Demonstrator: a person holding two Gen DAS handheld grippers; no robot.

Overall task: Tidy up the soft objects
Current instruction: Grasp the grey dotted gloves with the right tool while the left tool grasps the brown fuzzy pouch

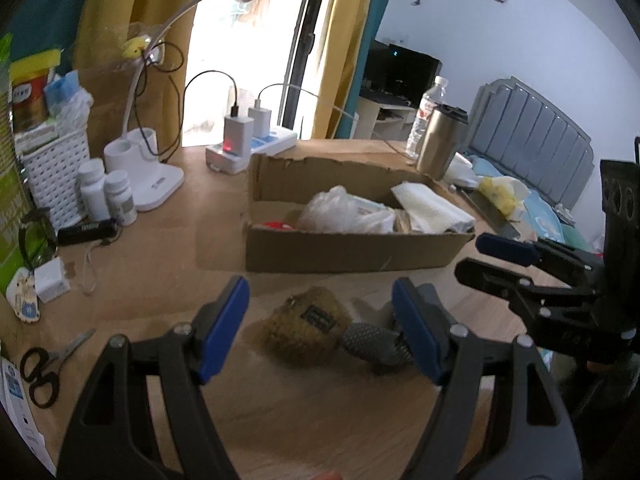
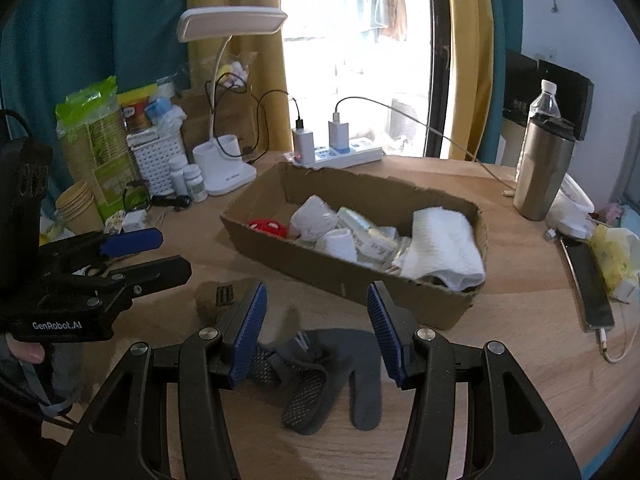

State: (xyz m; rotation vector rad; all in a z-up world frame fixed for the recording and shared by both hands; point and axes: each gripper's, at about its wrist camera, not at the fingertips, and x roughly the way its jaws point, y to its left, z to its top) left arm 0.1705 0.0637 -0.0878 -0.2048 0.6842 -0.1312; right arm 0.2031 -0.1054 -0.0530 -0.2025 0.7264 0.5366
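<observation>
A brown fuzzy pouch (image 1: 308, 328) lies on the wooden table, just beyond my left gripper (image 1: 320, 332), whose blue pads stand open on either side of it without touching. A grey mesh glove (image 2: 320, 372) lies flat to the pouch's right, below and between the open fingers of my right gripper (image 2: 316, 328). The glove (image 1: 372, 340) is partly hidden behind my left gripper's right finger. Behind both stands a shallow cardboard box (image 2: 348, 276) that holds a white towel (image 2: 440, 248), white bags and a red item. Each gripper shows in the other's view: the right gripper (image 1: 470, 256) and the left gripper (image 2: 174, 253).
A desk lamp (image 2: 224, 168), a power strip (image 2: 340, 156) with chargers, a white basket (image 1: 56, 168), pill bottles (image 1: 106, 196) and scissors (image 1: 44, 368) crowd the left and back. A steel tumbler (image 2: 540, 168), a water bottle (image 2: 542, 100) and a phone (image 2: 592, 284) stand to the right.
</observation>
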